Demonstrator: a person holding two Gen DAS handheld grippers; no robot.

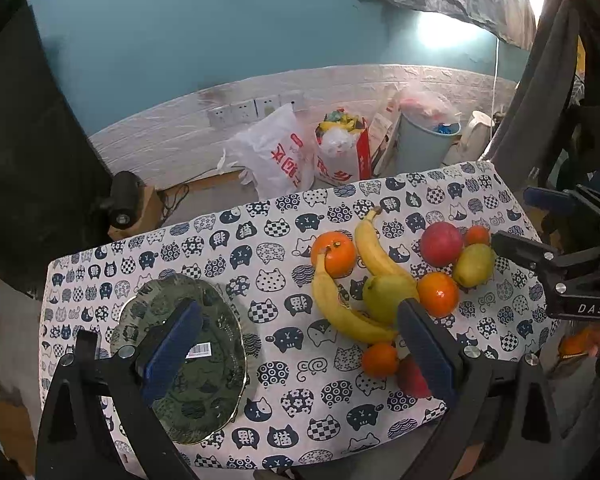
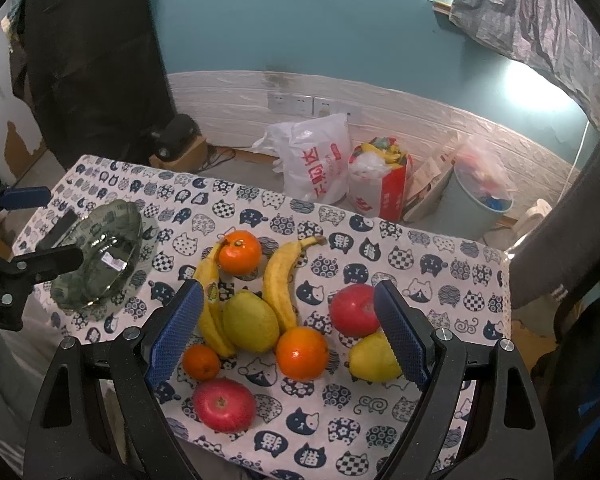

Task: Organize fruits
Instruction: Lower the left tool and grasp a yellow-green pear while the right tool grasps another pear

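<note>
Beyond the worktop's (image 2: pixel 440 256) far edge, plastic bags (image 2: pixel 320 160) and a bin (image 2: pixel 472 204) crowd the wall. Both claws, left (image 1: pixel 300 344) and right (image 2: pixel 288 332), hang spread and empty. Fruit clusters at the cloth's right half: bananas (image 2: pixel 278 280), pears (image 2: pixel 250 322), oranges (image 2: pixel 302 354), apples (image 2: pixel 224 404). Bare cloth separates them from the glass plate (image 1: pixel 216 392) at left. Only the left view shows a small orange (image 1: pixel 477 235) behind the far apple.

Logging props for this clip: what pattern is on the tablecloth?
The tablecloth is white with navy cat-head motifs, filled with checks, flowers and waves; the right wrist view shows it best.
</note>
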